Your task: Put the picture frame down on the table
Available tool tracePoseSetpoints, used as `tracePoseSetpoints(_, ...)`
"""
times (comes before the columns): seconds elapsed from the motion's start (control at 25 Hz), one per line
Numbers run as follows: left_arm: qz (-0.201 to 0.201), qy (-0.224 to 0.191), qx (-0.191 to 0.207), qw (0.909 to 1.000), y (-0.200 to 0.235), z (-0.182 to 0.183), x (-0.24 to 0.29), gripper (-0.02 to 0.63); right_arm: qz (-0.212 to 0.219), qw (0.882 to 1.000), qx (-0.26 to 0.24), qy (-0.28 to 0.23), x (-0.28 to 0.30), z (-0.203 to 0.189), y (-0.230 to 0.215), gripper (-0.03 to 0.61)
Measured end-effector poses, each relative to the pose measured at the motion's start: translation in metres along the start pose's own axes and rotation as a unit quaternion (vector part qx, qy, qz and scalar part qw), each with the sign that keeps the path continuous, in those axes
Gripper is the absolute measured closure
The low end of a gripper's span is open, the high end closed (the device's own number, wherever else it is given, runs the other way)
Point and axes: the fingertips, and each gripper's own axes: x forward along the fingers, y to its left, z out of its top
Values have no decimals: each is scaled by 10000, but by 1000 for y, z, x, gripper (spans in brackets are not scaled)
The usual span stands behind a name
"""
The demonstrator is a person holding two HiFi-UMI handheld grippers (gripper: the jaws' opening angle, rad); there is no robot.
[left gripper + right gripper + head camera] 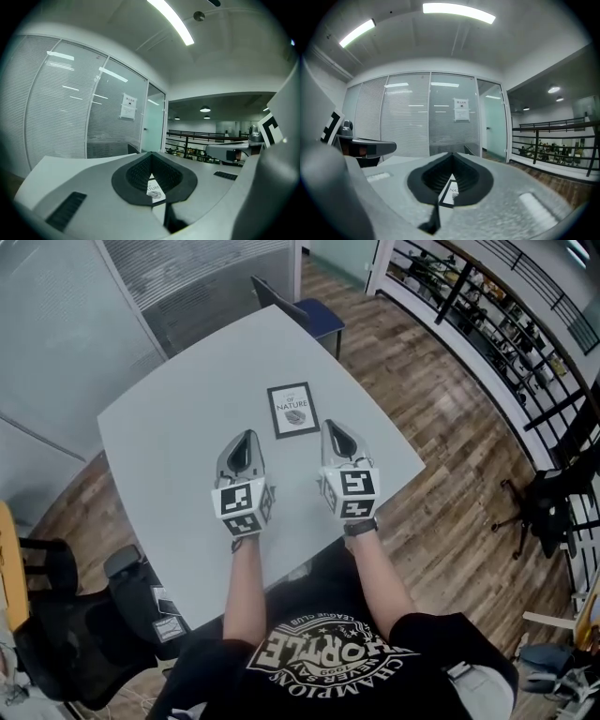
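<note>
Seemingly, step: placement looks finished.
Picture frame (292,410): flat on table (178,427), just ahead of both grippers, touched by neither.
Left gripper (247,439): tips together, empty.
Right gripper (335,430): tips together, empty.
Next: probably only withdrawal.

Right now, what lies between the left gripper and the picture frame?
Nothing: in the head view only bare grey table separates the left gripper from the picture frame, which lies flat just ahead and to its right.
</note>
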Motion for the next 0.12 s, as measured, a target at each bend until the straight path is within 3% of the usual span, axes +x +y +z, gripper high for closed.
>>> tracePoseSetpoints(0.12, 58, 49, -4, 10000, 13, -5, 13, 612, 3, 10000, -17, 71, 16, -6, 0, 583)
